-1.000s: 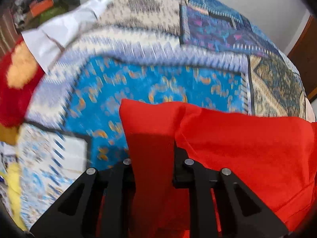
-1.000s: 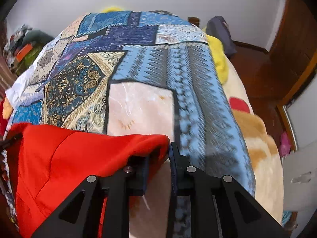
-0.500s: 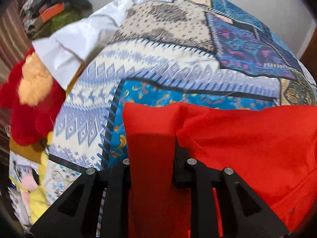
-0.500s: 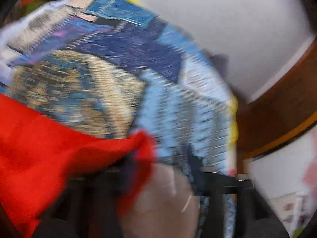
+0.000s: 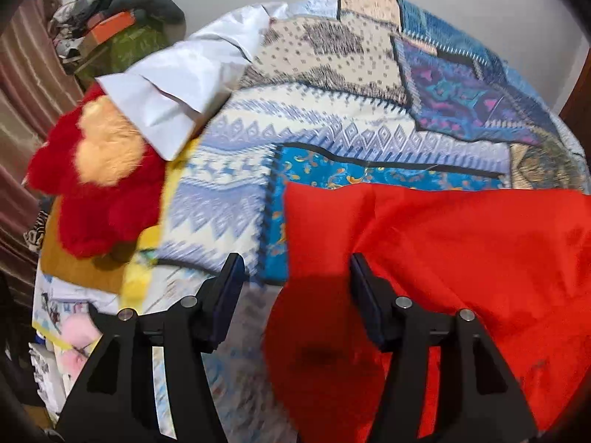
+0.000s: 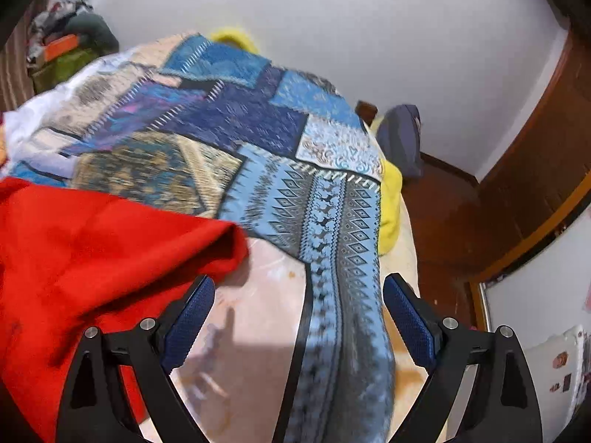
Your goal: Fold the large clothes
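A red garment (image 5: 461,258) lies on the patchwork bedspread (image 5: 332,118). In the left wrist view it fills the lower right; its left corner lies between and beyond the fingers. My left gripper (image 5: 295,280) is open and holds nothing. In the right wrist view the red garment (image 6: 92,251) lies at the lower left with its right corner just ahead of the left finger. My right gripper (image 6: 299,306) is open wide and empty above the bedspread (image 6: 325,221).
A red and tan plush blanket (image 5: 99,177) and a white cloth (image 5: 177,88) lie at the bed's left. A pile of bags (image 5: 122,33) stands at the far left corner. A yellow blanket (image 6: 389,203) hangs off the right edge, by a wooden floor and door (image 6: 517,170).
Both grippers were shut on the red garment's corners; both have opened and let it drop onto the bed. The cameras have tilted up.
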Motion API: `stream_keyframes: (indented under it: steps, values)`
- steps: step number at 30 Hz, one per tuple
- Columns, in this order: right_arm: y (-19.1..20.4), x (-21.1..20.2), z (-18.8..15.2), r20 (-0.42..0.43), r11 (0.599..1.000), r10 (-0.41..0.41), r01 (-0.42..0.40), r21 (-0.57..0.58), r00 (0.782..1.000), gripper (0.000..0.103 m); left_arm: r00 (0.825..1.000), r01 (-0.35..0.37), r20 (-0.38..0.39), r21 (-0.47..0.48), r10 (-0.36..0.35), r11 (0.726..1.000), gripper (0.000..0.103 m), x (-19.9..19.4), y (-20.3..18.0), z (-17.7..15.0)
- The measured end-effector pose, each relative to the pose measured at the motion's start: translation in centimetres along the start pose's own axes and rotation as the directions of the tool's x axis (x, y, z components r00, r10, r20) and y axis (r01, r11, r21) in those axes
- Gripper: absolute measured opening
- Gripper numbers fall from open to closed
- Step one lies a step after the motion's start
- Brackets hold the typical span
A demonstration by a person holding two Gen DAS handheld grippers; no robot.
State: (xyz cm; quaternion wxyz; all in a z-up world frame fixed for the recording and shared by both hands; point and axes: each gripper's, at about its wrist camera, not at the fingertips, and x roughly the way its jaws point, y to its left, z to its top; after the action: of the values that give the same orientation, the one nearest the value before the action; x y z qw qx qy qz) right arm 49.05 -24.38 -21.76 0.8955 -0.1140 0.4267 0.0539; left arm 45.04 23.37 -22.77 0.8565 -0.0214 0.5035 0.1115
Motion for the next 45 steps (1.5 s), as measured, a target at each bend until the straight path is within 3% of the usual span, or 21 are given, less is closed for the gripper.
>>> stream_keyframes:
  steps: [5, 11, 13, 15, 20, 25, 28, 29, 32, 34, 35, 36, 37, 40, 45]
  values:
    - [0.0, -6.1, -1.4, 0.015, 0.987, 0.133, -0.134, 0.089, 0.991, 0.093, 0.999, -0.005, 0.052, 0.043, 0.002, 0.999, 0.064, -5.6, 0.1, -2.0]
    - [1.9, -12.2, -5.0, 0.029, 0.965, 0.236, -0.237, 0.11, 0.971, 0.094, 0.993, 0.028, 0.114, 0.061, -0.034, 0.998, 0.08, -11.9, 0.6, -5.7]
    - [2.5, -13.5, -6.7, 0.022, 0.957, 0.263, -0.264, 0.12, 0.965, 0.095, 0.993, 0.037, 0.112, 0.06, -0.043, 0.998, 0.094, -13.1, 0.9, -7.4]
    - [3.2, -14.4, -8.5, 0.008, 0.949, 0.289, -0.288, 0.128, 0.957, 0.095, 0.993, 0.044, 0.104, 0.066, -0.051, 0.997, 0.095, -13.8, 1.3, -9.5]
    - [4.8, -14.8, -13.0, -0.055, 0.932, 0.341, -0.33, 0.152, 0.938, 0.095, 0.999, 0.052, 0.004, 0.059, -0.053, 0.997, 0.095, -12.7, 2.0, -14.7]
    - [6.7, -14.2, -16.9, -0.128, 0.895, 0.433, -0.409, 0.178, 0.892, 0.094, 0.989, 0.104, -0.108, 0.034, -0.1, 0.994, 0.095, -10.1, 2.1, -19.7]
    - [8.7, -13.7, -18.2, -0.172, 0.88, 0.471, -0.448, 0.157, 0.865, 0.082, 0.985, 0.1, -0.147, 0.046, -0.092, 0.994, 0.095, -8.8, 1.8, -22.2]
    - [9.5, -13.4, -18.6, -0.187, 0.872, 0.488, -0.466, 0.15, 0.853, 0.079, 0.983, 0.101, -0.16, 0.047, -0.092, 0.994, 0.093, -8.2, 1.7, -23.0]
    - [11.1, -13.6, -18.8, -0.161, 0.875, 0.484, -0.47, 0.117, 0.86, 0.073, 0.974, 0.101, -0.208, 0.038, -0.091, 0.994, 0.068, -6.4, 1.4, -24.9]
    - [12.1, -13.9, -18.7, -0.155, 0.873, 0.487, -0.478, 0.092, 0.859, 0.055, 0.968, 0.125, -0.221, 0.004, -0.121, 0.992, 0.04, -5.7, 1.4, -25.5]
    - [12.6, -14.1, -18.7, -0.152, 0.872, 0.489, -0.483, 0.078, 0.859, 0.049, 0.965, 0.153, -0.211, -0.028, -0.156, 0.988, 0.031, -5.7, 1.4, -25.7]
    - [13.2, -14.3, -18.6, -0.151, 0.872, 0.489, -0.487, 0.055, 0.859, 0.038, 0.963, 0.172, -0.202, -0.051, -0.179, 0.984, 0.01, -6.0, 1.4, -25.7]
    - [13.5, -14.4, -18.5, -0.152, 0.877, 0.479, -0.48, 0.031, 0.865, 0.032, 0.965, 0.175, -0.189, -0.061, -0.184, 0.983, 0.003, -6.4, 1.4, -25.7]
    - [14.6, -14.7, -18.4, -0.141, 0.899, 0.42, -0.432, -0.066, 0.896, 0.024, 0.975, 0.183, -0.111, -0.102, -0.194, 0.978, 0.002, -9.0, 2.1, -25.5]
    - [14.3, -14.4, -18.3, -0.121, 0.927, 0.338, -0.353, -0.128, 0.933, 0.022, 0.988, 0.154, -0.001, -0.13, -0.155, 0.98, 0.001, -14.3, 4.7, -26.0]
